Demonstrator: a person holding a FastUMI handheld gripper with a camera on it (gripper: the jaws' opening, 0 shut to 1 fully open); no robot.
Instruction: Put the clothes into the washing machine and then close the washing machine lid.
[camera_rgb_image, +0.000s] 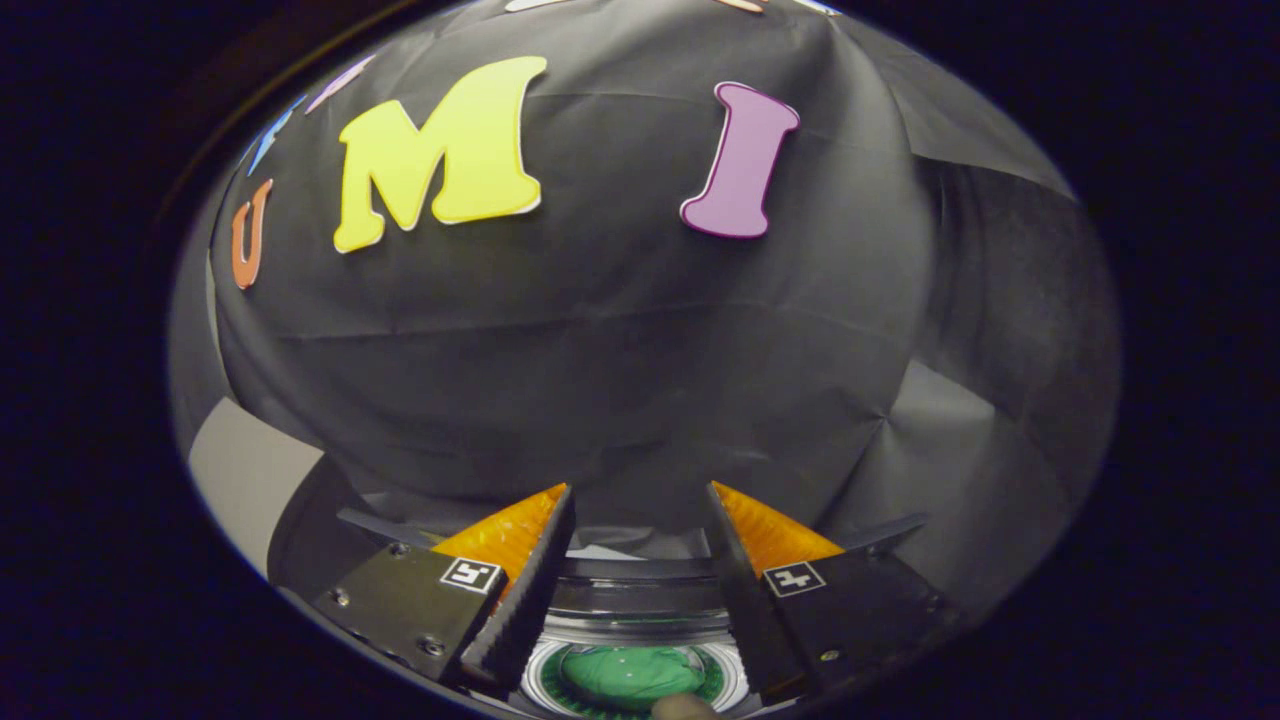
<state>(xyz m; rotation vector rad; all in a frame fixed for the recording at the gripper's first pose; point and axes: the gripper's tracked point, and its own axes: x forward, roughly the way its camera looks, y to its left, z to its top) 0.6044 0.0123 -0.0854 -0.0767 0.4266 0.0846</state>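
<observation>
The green clothes (632, 672) lie bunched inside the round opening of the washing machine (635, 625), seen from above. They sit low between the two fingers of the tongs (640, 500), below the level of the fingertips and nearer to the base of the fingers than to their ends. Neither finger touches the cloth; the bundle is down in the drum, well under both of them. A pale ring with a green patterned band runs round the clothes, and beyond it, further along the fingers, a curved clear and grey rim of the machine spans the gap from one finger to the other. Whether that curved part is the lid (640, 600) raised or only the rim of the opening is hard to tell from here.

A small brownish rounded shape (685, 708) shows just at the near side of the clothes; what it is cannot be told.

The tongs stand spread apart, with a wide gap between the tips and nothing held between them. Each finger has a ridged inner face and carries a small square marker near its base.

Beyond the fingertips hangs the black cloth wall of the booth (620, 380), creased and folded, reaching down behind the machine. To the left of the fingers, past the cloth's edge, a pale grey surface (245, 480) shows.
</observation>
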